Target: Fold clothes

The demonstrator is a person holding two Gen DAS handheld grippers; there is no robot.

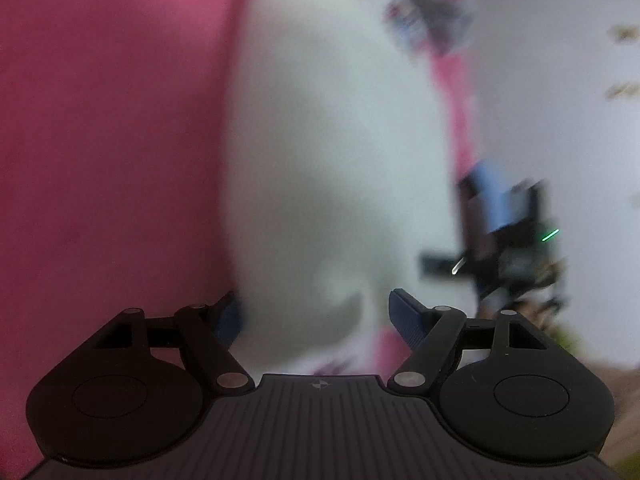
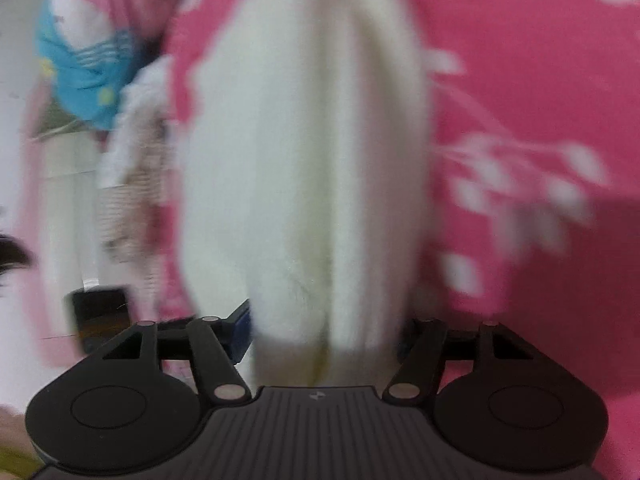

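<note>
White fluffy garment [image 1: 336, 168] hangs pinched in your left gripper [image 1: 316, 316] and right gripper [image 2: 324, 332]; next, lay it flat for folding.

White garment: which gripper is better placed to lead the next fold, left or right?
Right, probably: the white garment fills the right gripper from pad to pad, while the left gripper shows a gap beside one pad.

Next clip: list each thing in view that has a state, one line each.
White fluffy garment: bunched, running between the jaws in both wrist views.
Left gripper: garment between jaws; grip unclear through blur.
Right gripper: jaws against the garment's sides.
Pink cloth with white leaf print: spread underneath.
</note>
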